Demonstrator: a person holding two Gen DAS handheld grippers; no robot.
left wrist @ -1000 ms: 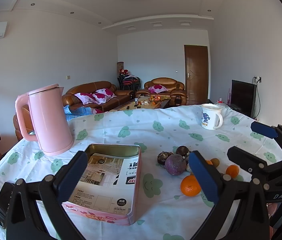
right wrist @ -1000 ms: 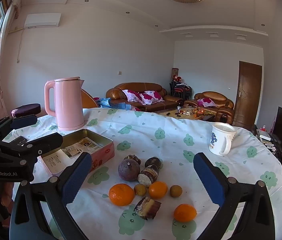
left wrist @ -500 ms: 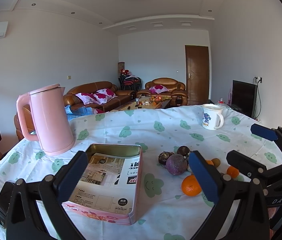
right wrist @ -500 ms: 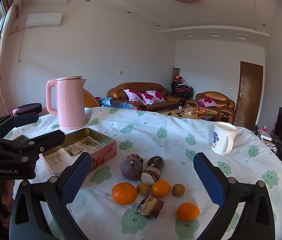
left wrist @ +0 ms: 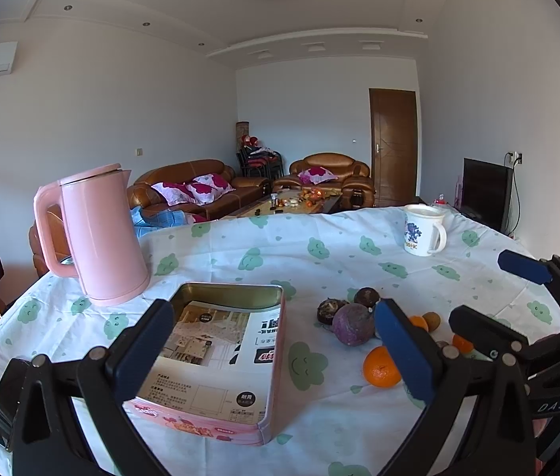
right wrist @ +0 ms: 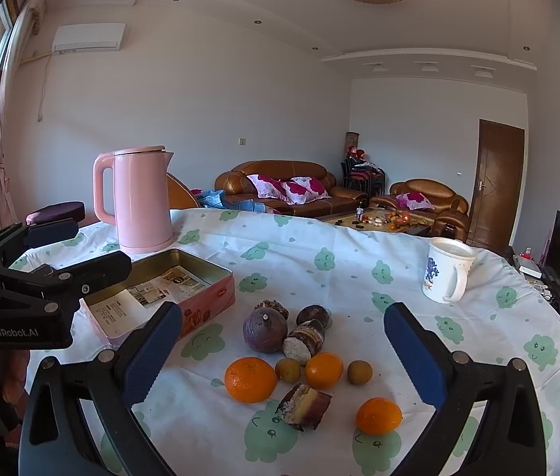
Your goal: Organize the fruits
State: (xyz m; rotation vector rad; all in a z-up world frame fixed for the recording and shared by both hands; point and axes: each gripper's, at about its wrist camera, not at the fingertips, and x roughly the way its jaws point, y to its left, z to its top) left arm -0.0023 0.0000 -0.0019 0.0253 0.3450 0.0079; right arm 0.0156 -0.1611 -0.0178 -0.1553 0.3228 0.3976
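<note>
Both grippers hang above the counter [right wrist: 351, 261], which is covered by a white cloth with green smiling shapes. The left gripper [left wrist: 272, 341] is spread wide and empty over an open pink tin [left wrist: 216, 361] lined with printed paper. The right gripper [right wrist: 284, 351] is also spread wide and holds nothing, its blue pads framing the fruit. The fruit lies loose on the cloth just right of the tin: a purple round fruit [right wrist: 264, 331], a large orange [right wrist: 250, 379], two smaller oranges [right wrist: 323, 370], two small brown fruits [right wrist: 359, 372] and several cut dark pieces [right wrist: 304, 406]. A pink kettle [right wrist: 139, 202] stands behind the tin, and a white mug [right wrist: 446, 275] sits well apart on the right.
</note>
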